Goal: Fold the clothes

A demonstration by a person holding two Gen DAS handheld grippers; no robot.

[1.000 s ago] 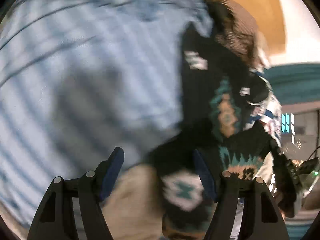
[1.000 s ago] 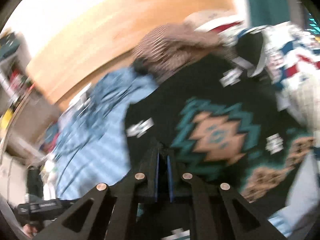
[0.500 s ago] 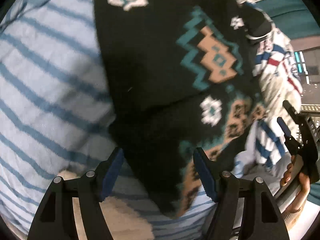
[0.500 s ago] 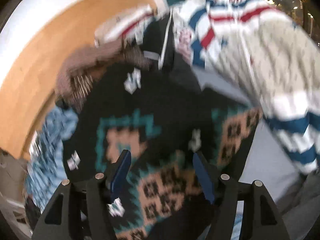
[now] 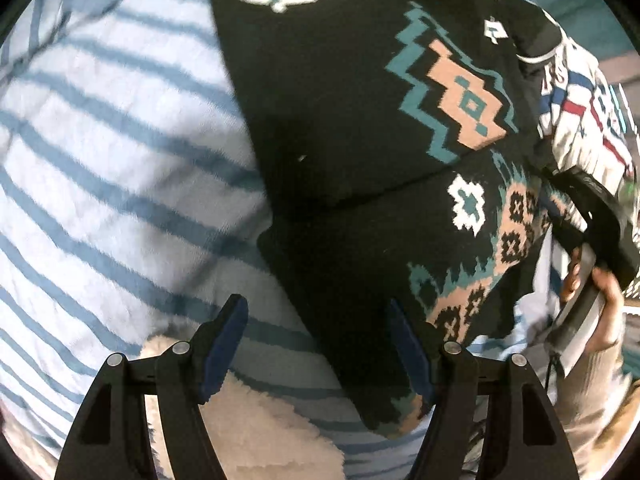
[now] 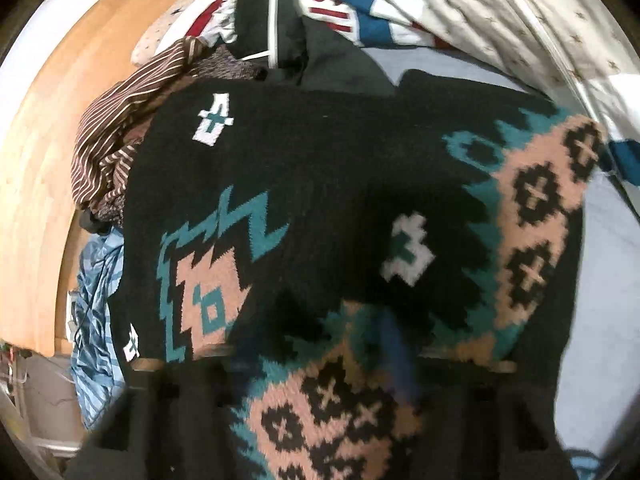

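So the landmark here is the black patterned sweater, which is lying spread over the blue-striped bedding, with a folded-over part of it toward the cameras. The left gripper is hanging above the sweater's near corner with its fingers wide apart and nothing pinched; the dark hem sits between them but the pads aren't touching it as far as I can see. The right gripper is closing right now down at the near edge of the sweater, with knit fabric in front of it, but that view is smeared with blur, so I can't tell if it actually has cloth yet. Biggest risk in my opinion: that right pinch catches only the top layer, or grabs bedding along with the knit, and then the fold drags crooked. The left one could also scoop up the fluffy cream fabric lying just beside the sweater's corner. Beyond the sweater there's a heap of other clothes, a brown striped top and a star-print red, white and blue piece, close enough that a sloppy pull could snag them. Containers: none that I can see, no basket or bin, everything's loose on the bed.
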